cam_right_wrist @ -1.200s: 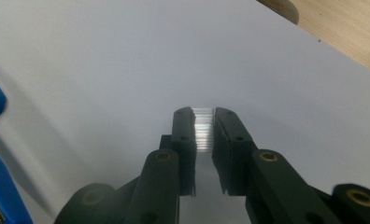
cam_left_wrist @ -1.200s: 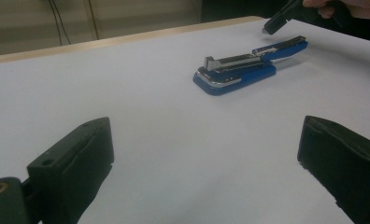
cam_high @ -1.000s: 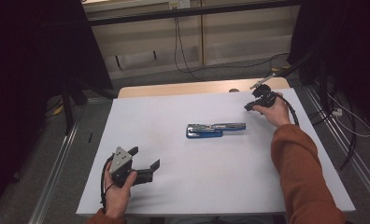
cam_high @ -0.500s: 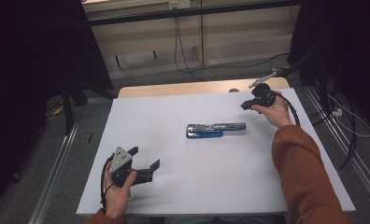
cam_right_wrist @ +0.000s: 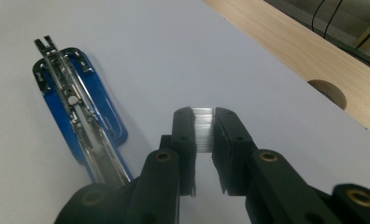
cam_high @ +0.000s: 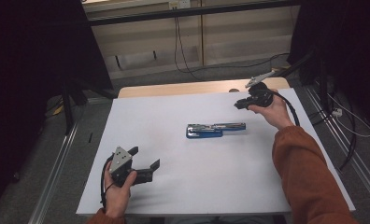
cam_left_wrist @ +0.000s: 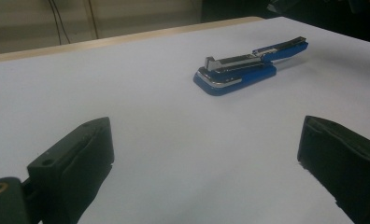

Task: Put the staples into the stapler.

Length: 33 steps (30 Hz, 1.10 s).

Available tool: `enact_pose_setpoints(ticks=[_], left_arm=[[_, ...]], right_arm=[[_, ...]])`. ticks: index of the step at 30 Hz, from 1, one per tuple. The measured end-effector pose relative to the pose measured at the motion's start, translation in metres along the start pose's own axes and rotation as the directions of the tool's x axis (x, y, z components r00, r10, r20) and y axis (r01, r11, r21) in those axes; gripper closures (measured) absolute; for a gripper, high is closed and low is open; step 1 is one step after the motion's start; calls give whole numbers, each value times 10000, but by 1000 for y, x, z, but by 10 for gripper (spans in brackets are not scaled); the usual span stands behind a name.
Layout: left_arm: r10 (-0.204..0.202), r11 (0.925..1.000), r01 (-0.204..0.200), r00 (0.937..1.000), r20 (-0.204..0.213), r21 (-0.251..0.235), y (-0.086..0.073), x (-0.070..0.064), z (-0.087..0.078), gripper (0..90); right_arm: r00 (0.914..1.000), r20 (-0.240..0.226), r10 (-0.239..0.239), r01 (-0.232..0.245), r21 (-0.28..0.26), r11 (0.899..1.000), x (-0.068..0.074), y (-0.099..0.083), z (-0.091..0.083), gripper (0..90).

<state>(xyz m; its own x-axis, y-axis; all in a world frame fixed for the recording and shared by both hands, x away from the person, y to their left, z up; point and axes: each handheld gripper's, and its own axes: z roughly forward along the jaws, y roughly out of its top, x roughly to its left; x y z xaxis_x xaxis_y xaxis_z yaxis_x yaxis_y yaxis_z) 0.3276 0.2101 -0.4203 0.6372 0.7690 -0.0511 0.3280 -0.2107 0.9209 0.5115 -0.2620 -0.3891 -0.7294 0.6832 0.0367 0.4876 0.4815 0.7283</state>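
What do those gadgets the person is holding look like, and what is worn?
Each hand-held gripper, left and right, is black with two blocky jaws, brass-coloured pivot screws, a grey three-cornered plate on top and a trailing black cable. The right arm wears a rust-orange sleeve.

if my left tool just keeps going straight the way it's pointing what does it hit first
Probably the opened blue stapler. The left tool, jaws wide open, points across bare white table toward it, slightly off-centre, so it might clip the near end.
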Motion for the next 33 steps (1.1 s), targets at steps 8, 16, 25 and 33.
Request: enact_pose_setpoints(ticks=[8,16,25,33], left_arm=[[-62,10000,63,10000,23,-77,0,0,0,40],[-58,10000,58,10000,36,-76,0,0,0,40],[-35,10000,35,10000,37,-47,0,0,-1,40],[16,10000,-16,10000,19,-52,1,0,-1,40]], right_arm=[[9978,-393,-531,526,-153,9985,15,7,0,790],[9916,-841,-987,961,-347,9948,31,14,6,791],[9846,-1254,-1214,1156,-526,9919,46,21,19,790],[9743,-1629,-1555,1470,-628,9871,58,25,28,791]])
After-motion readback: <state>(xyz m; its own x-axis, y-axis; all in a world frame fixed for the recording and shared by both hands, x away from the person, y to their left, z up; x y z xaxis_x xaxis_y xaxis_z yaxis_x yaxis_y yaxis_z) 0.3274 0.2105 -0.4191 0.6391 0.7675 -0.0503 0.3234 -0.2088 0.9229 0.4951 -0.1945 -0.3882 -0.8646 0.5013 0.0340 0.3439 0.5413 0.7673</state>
